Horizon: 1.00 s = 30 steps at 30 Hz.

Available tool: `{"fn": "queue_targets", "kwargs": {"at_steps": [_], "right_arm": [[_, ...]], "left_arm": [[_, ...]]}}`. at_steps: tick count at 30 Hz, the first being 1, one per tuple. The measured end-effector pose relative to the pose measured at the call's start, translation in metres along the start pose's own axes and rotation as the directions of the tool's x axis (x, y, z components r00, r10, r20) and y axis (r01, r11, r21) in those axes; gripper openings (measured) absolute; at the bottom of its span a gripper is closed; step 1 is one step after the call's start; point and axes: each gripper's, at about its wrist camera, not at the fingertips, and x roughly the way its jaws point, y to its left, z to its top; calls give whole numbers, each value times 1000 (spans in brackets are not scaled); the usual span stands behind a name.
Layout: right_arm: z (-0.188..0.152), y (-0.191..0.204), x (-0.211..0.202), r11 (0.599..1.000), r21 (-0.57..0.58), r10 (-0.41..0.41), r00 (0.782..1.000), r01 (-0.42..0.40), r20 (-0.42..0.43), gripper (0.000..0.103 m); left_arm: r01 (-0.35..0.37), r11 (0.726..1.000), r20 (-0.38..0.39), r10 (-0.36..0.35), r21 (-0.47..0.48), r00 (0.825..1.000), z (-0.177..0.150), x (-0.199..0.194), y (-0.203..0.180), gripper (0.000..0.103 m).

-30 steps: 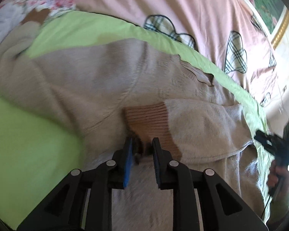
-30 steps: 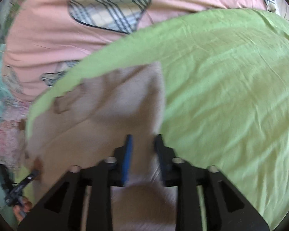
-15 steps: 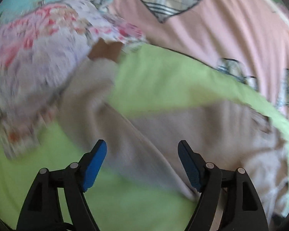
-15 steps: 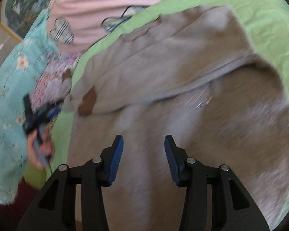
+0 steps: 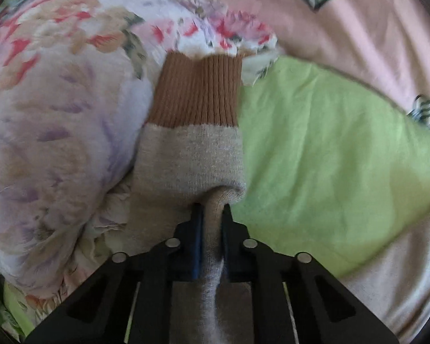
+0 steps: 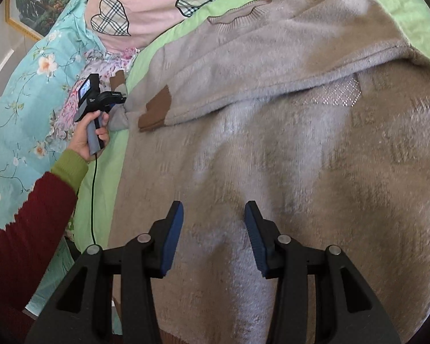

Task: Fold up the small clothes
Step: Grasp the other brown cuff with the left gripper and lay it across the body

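Fingers, left gripper (image 5: 210, 215): clamped on a pinch of the sleeve (image 5: 189, 154), having stood wide apart half a second ago.
Fingers, right gripper (image 6: 213, 230): apart, hovering over the sweater (image 6: 272, 143), holding nothing.
Sleeve: on the sweater's left side, brown cuff (image 5: 196, 90) against the floral quilt (image 5: 57, 120).
Sweater: spread on the green sheet (image 5: 315, 143), other sleeve already folded across.
Meaning: second sleeve fold seems ready to start.

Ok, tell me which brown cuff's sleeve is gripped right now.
The cuff lying against the floral bedding; the left gripper pinches its sleeve. The other cuff lies folded across the sweater, ungripped.
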Motion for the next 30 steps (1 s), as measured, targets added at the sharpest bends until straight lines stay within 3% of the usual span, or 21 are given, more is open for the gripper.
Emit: {"fn": "queue_targets", "kwargs": {"at_steps": [3,6,9,11,14,15,17,20,21,26,29,30], "right_arm": [[-1,-3,-5,1000,10,4,1000,-4,22,46],[0,-4,-7,1000,18,11,999,-12,35,46],[-1,-5,-12,1000,22,15,999,-16,52,46],[-2,-5,-19,999,25,19,997,-21,73,46],[-5,-7,-29,999,33,15,995,-18,95,46],[-5,-9,-32,999,40,12,995,-16,102,46],[-7,-15,-40,998,59,0,993,-7,121,46],[-8,-25,-51,996,93,-18,988,4,151,46],[-8,-29,-55,994,107,-27,986,10,163,46],[-6,-44,-67,988,156,-55,979,24,196,46],[-1,-51,-69,984,177,-58,977,22,205,46],[2,-53,-69,983,180,-62,977,24,206,46]], "left_arm": [[103,995,75,-103,4,992,-11,-39,-1,7],[208,976,145,-215,61,966,-30,-88,-24,6],[335,933,187,-355,130,916,-51,-133,-61,6],[409,890,204,-447,202,871,-67,-161,-97,6],[496,825,185,-550,270,815,-89,-187,-150,7],[530,794,171,-591,299,789,-100,-196,-172,7],[563,752,148,-635,343,758,-114,-202,-200,7],[589,699,68,-666,405,743,-138,-195,-248,7],[586,692,50,-663,422,747,-150,-193,-260,7],[571,673,-51,-625,470,779,-175,-164,-293,9],[595,667,-107,-621,449,776,-184,-150,-292,16],[601,666,-116,-622,441,774,-184,-151,-290,23]]}}
